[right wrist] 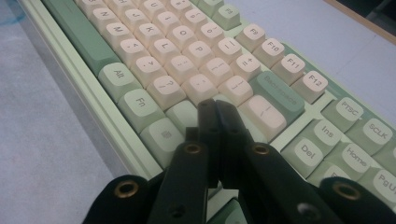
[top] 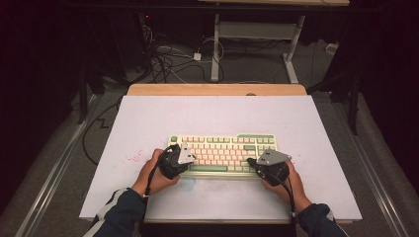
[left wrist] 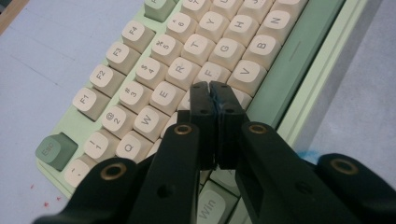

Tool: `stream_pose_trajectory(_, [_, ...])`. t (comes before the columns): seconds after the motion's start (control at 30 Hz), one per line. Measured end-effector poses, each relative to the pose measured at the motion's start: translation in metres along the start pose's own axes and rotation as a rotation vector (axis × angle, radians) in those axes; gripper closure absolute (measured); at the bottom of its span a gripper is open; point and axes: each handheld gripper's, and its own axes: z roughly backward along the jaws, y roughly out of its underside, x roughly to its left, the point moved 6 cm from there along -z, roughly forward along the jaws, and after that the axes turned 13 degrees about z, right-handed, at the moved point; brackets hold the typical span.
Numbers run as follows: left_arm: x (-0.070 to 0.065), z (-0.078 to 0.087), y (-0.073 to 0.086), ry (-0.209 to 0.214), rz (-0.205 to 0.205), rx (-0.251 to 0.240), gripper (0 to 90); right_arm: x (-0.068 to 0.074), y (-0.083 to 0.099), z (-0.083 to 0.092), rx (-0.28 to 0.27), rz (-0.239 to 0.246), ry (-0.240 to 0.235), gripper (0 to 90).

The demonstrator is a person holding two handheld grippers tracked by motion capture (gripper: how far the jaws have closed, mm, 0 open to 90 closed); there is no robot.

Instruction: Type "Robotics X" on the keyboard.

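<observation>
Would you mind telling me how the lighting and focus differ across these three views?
High view: table lit, surroundings dark, keyboard small and soft. Left gripper view: keys sharp, left gripper slightly blurred up close. Right gripper view: legends readable, right gripper dark and soft.

Tangled cables (top: 168, 61) on the floor beyond the white table (top: 148, 118)
</observation>
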Motion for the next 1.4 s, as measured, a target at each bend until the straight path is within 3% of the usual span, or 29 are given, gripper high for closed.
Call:
stream_pose_trajectory(0.27, [0.002, -0.002, 0.005, -0.001, 0.001, -0.004, 87.0, 0.000, 0.000, 0.000, 0.001, 0.000, 0.000, 90.0])
stream_pose_trajectory(0.53, [0.001, -0.001, 0.005, -0.003, -0.016, -0.007, 85.2, 0.000, 0.000, 0.000, 0.001, 0.006, 0.002, 90.0])
stream_pose_trajectory(0.97, [-0.001, 0.002, 0.001, 0.004, -0.011, -0.036, 83.4, 0.000, 0.000, 0.000, 0.002, 0.004, -0.002, 90.0])
stream_pose_trajectory(1.17, [-0.001, 0.004, -0.002, 0.006, -0.003, -0.056, 79.8, 0.000, 0.000, 0.001, 0.002, 0.008, 0.001, 90.0])
stream_pose_trajectory(1.27, [-0.001, 0.005, -0.005, 0.008, -0.004, -0.073, 75.7, 0.002, 0.000, 0.001, 0.002, 0.020, 0.019, 90.0])
stream_pose_trajectory(1.4, [0.001, 0.007, -0.009, -0.003, 0.001, -0.106, 69.2, 0.001, -0.002, 0.003, -0.006, 0.020, 0.009, 90.0])
